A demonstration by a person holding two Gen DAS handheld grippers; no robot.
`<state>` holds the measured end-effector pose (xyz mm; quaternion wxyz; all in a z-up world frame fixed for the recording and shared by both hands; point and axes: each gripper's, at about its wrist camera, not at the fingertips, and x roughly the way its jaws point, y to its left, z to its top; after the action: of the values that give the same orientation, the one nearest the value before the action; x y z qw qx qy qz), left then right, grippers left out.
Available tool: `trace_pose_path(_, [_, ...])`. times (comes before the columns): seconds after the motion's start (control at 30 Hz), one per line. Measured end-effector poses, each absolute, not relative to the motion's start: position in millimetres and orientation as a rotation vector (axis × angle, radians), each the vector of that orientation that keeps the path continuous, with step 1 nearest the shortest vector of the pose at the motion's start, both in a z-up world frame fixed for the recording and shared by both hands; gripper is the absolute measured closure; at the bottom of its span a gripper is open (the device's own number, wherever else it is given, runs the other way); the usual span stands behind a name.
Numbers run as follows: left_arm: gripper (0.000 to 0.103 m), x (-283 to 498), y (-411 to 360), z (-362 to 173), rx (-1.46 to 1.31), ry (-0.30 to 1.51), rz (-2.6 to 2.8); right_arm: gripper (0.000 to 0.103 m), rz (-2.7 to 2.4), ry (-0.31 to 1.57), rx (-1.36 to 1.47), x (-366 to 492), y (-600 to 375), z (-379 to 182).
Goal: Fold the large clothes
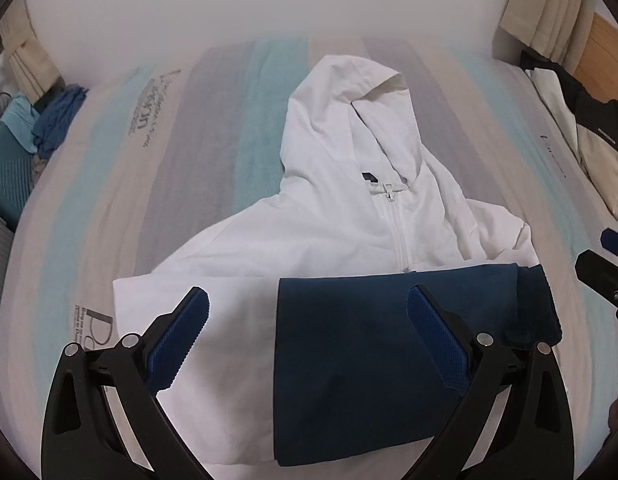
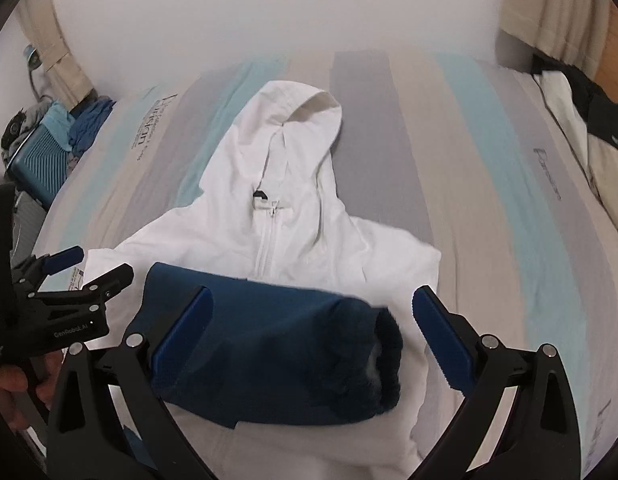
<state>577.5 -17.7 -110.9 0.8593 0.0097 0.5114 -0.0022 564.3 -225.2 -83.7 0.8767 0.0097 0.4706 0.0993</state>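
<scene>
A white zip hoodie (image 1: 341, 216) lies face up on the striped bed, hood toward the far wall; it also shows in the right wrist view (image 2: 293, 216). A dark blue sleeve (image 1: 373, 360) is folded across its chest, its fuzzy cuff (image 2: 373, 360) pointing right. My left gripper (image 1: 309, 312) is open and empty just above the blue sleeve and the white body. My right gripper (image 2: 311, 312) is open and empty over the blue sleeve (image 2: 261, 344), with the cuff between its fingers. The left gripper (image 2: 89, 266) also shows at the left of the right wrist view.
The striped sheet (image 1: 213, 128) covers the bed. Folded black and cream clothes (image 1: 589, 136) lie at the right edge. A blue case with crumpled clothes (image 1: 13, 152) stands off the bed's left side. Curtains (image 1: 549, 4) hang at the back right corner.
</scene>
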Motion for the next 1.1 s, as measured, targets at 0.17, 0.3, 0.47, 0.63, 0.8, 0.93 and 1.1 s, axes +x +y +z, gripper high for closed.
trace_pose_path(0.17, [0.006,590.4,-8.5,-112.7,-0.032,1.061,0.006,0.007,0.265,0.971,-0.033,578.8,-215.9,-89.1])
trace_pose_path(0.3, [0.006,605.0,-2.6,-117.4,-0.041,1.062,0.007,0.007,0.287,0.972,-0.039,593.0,-211.7,-96.7])
trace_pose_path(0.47, [0.006,625.8,2.9,-125.5,-0.041,1.061,-0.002,0.007,0.305,0.972,-0.041,617.5,-207.1,-106.0])
trace_pose_path(0.63, [0.006,648.9,8.6,-139.5,-0.039,1.063,0.004,0.007,0.3,0.978,-0.028,642.2,-204.0,-118.6])
trace_pose_path(0.8, [0.009,671.2,13.3,-152.3,-0.086,1.083,-0.04,0.007,0.278,0.997,0.016,663.5,-205.6,-133.2])
trace_pose_path(0.93, [0.009,685.4,10.1,-158.2,-0.063,1.073,-0.058,0.007,0.274,0.993,0.018,676.5,-203.7,-141.7])
trace_pose_path(1.1, [0.009,714.7,12.0,-172.1,-0.043,1.081,-0.065,0.008,0.265,0.989,-0.008,700.3,-201.5,-154.2])
